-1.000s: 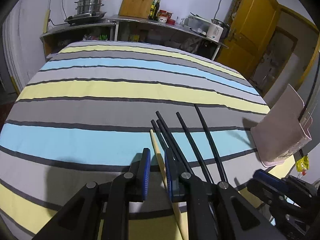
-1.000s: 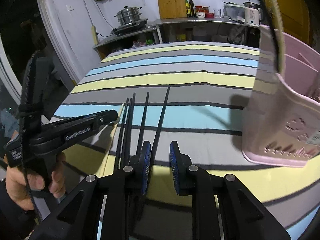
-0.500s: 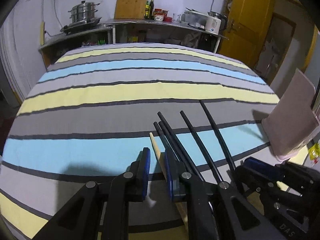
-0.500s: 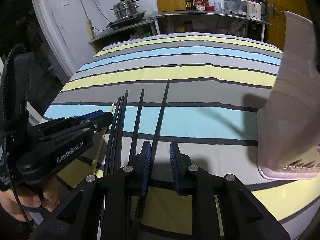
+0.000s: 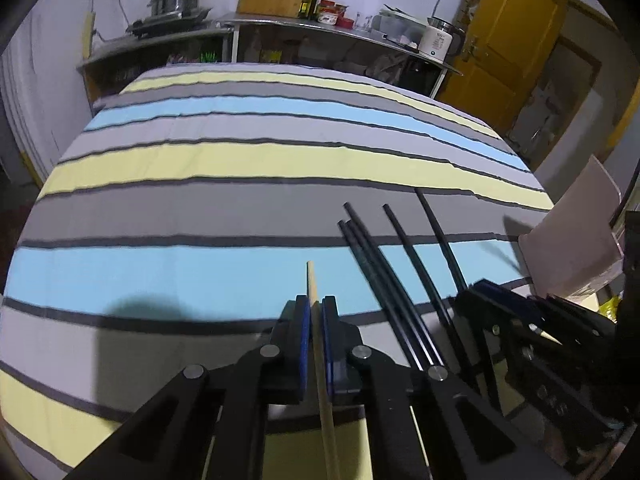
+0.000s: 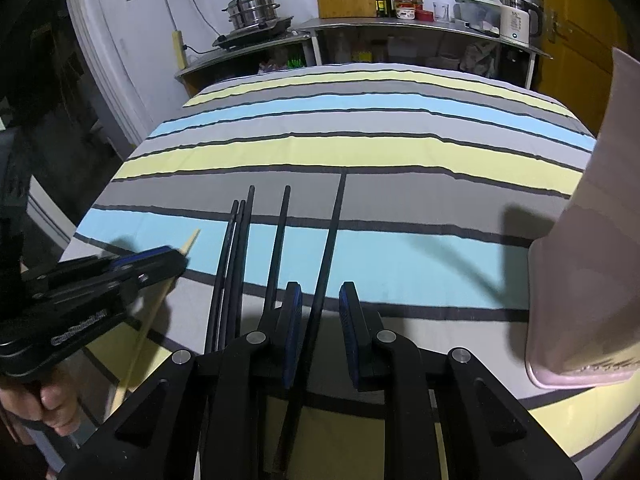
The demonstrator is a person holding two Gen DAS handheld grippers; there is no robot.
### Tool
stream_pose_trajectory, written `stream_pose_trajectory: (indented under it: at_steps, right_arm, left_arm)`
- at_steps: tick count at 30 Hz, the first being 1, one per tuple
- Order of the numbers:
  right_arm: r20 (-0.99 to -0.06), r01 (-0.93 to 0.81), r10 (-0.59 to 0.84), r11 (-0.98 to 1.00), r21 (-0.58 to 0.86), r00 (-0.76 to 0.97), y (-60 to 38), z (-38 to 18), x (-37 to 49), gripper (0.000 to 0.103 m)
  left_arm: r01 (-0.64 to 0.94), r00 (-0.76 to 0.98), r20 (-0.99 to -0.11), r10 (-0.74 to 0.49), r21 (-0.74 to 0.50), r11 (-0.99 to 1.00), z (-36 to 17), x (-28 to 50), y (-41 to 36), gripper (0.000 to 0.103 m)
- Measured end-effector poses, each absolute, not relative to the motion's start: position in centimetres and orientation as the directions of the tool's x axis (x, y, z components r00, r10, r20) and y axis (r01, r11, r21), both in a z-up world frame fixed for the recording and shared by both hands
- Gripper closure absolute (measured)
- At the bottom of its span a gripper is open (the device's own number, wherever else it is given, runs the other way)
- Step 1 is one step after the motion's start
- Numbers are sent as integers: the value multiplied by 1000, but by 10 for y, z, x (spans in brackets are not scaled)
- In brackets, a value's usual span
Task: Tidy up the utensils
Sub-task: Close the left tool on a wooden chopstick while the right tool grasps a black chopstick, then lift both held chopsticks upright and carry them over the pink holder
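On the striped cloth [image 5: 240, 216] a pale wooden chopstick [image 5: 312, 284] lies left of several black chopsticks [image 5: 376, 264]. My left gripper [image 5: 314, 304] is shut on the wooden chopstick, its blue pads pressed on both sides near the far end. The right wrist view shows that gripper [image 6: 172, 256] low on the left with the wooden chopstick [image 6: 191, 240] poking out. My right gripper [image 6: 318, 292] is open and straddles the rightmost black chopstick [image 6: 332, 236], pads apart from it. The other black chopsticks [image 6: 240, 240] lie just to its left.
A pink utensil holder [image 6: 588, 264] stands on the cloth at the right, close to my right gripper. A person's hand [image 6: 52, 408] holds the left gripper's handle. Behind the table runs a counter [image 6: 400, 28] with a steamer pot, cutting board and kettle; a yellow door [image 5: 508, 40] is at the right.
The left jaws have closed onto the wooden chopstick. The right gripper has shifted so the rightmost black chopstick now runs between its open jaws.
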State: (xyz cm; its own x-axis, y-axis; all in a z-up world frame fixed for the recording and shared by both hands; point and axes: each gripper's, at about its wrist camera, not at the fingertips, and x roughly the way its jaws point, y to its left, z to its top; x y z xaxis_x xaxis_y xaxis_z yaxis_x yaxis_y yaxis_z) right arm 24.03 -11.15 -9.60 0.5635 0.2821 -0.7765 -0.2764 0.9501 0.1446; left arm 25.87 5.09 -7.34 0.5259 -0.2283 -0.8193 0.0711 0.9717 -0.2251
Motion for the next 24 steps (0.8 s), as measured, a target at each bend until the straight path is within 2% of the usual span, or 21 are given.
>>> stream_pose_trajectory:
  at_steps: [8, 12, 16, 24]
  right_arm:
    - [-793, -279, 230, 957, 78, 564, -98, -97, 249, 83]
    - [-796, -275, 220, 959, 70, 563, -99, -96, 251, 94]
    - [-797, -272, 262, 954, 127, 545, -107, -95, 251, 96]
    - [-769, -297, 302, 943, 152, 564, -109, -79, 233, 97]
  left_arm:
    - [98, 499, -841, -209, -185, 978, -73, 268, 44, 97]
    - [114, 500, -847, -181, -143, 983, -73, 272, 39, 97]
    - [138, 502, -852, -149, -92, 986, -72, 274, 32, 97]
    - [112, 515, -834, -198, -164, 980, -59, 265, 47, 98]
